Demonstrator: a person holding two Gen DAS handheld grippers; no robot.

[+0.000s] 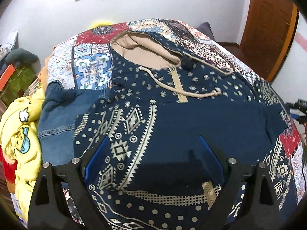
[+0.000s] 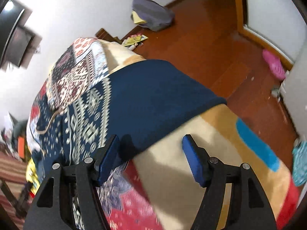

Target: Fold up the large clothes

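A navy hoodie [image 1: 172, 99] with cream geometric print, a tan hood lining and drawstrings lies spread on the bed, hood at the far end. My left gripper [image 1: 153, 143] is open, low over the hoodie's lower front, holding nothing. In the right wrist view the hoodie's plain navy part [image 2: 153, 99] hangs over the bed's right edge. My right gripper [image 2: 150, 143] is open and empty just below that navy edge, over the beige blanket [image 2: 182, 163].
A patchwork bedspread [image 1: 92, 67] covers the bed. A denim garment [image 1: 55, 118] and a yellow cartoon garment [image 1: 21, 134] are piled at the left. Wooden floor [image 2: 211, 53] lies right of the bed, with a grey bag [image 2: 151, 15], papers and a pink slipper [image 2: 274, 65].
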